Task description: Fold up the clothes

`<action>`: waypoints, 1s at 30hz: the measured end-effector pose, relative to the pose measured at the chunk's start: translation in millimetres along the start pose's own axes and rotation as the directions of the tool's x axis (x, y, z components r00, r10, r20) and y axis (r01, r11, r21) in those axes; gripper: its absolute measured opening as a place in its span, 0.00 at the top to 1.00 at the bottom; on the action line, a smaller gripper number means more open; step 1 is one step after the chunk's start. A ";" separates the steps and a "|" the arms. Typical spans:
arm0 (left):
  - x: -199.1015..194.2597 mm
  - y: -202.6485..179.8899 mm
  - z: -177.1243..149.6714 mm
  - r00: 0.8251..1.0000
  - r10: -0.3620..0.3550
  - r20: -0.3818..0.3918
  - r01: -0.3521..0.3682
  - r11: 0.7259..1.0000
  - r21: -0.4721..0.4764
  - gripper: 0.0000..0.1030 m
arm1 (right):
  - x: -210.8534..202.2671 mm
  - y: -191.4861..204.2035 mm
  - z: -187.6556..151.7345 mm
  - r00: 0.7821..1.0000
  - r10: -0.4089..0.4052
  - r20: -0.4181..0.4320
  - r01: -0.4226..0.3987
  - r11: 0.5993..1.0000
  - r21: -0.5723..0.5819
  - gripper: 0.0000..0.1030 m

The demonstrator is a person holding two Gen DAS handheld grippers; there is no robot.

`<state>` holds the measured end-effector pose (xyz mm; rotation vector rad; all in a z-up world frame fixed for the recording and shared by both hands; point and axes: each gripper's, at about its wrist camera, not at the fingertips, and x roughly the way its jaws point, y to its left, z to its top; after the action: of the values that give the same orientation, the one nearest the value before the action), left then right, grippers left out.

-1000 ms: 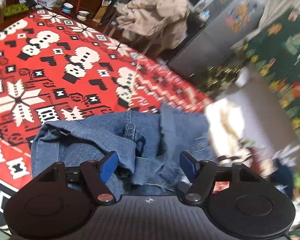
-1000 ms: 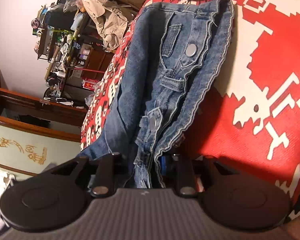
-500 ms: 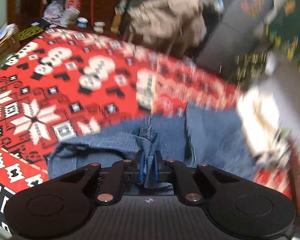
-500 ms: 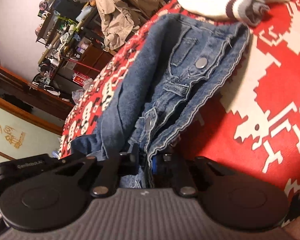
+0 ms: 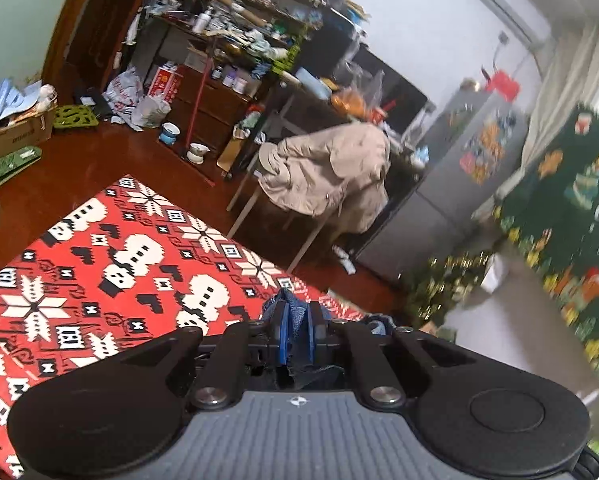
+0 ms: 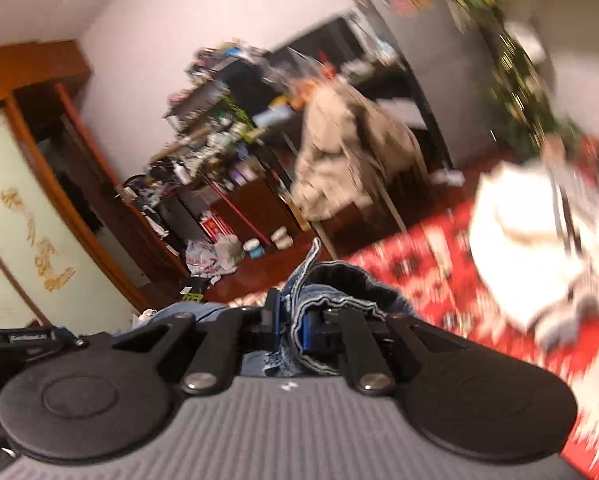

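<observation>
A blue denim garment (image 5: pixel 295 320) is pinched between the blue pads of my left gripper (image 5: pixel 297 334), which is shut on a thin fold of it. Only that fold shows in the left wrist view; the rest hangs below, hidden by the gripper body. In the right wrist view my right gripper (image 6: pixel 291 326) is shut on a thicker bunch of the same denim (image 6: pixel 331 284), whose hem curls up over the right finger. Both grippers are raised above the red patterned blanket (image 5: pixel 99 272). A white knit garment (image 6: pixel 531 248) with striped cuffs lies on the blanket to the right, blurred.
A chair draped with a beige coat (image 5: pixel 331 176) stands beyond the blanket's far edge. Cluttered shelves (image 5: pixel 235 40), a cardboard box (image 5: pixel 11 136) and bowls on the wooden floor fill the back left. A grey fridge (image 5: pixel 471 152) and a green patterned hanging (image 5: pixel 571 200) stand at the right.
Both grippers closed on the denim and lifted it off the blanket. Both views swung up from the blanket to the room, and the right wrist rolled.
</observation>
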<state>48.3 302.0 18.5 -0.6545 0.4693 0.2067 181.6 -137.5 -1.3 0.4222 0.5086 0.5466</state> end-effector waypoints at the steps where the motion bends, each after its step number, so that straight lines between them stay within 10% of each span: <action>1: -5.4 3.7 0.9 1.000 -0.002 0.002 0.002 1.000 -0.011 0.91 | -10.3 3.5 7.5 1.000 0.004 0.006 -0.003 0.999 -0.032 0.90; 17: -9.2 30.3 -103.2 0.971 -0.052 -0.232 0.037 0.997 -0.068 0.91 | 6.4 44.6 32.7 0.998 -0.061 0.006 0.061 0.986 -0.152 0.90; 30: 36.2 35.6 -165.0 0.917 -0.032 -0.398 0.024 0.999 -0.024 0.90 | 82.2 14.2 -75.3 0.941 -0.066 -0.333 0.037 0.995 -0.092 0.83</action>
<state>10.0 227.5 -132.4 -0.7242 0.8514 0.0477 194.9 -60.4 -81.9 0.2328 0.8198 0.5903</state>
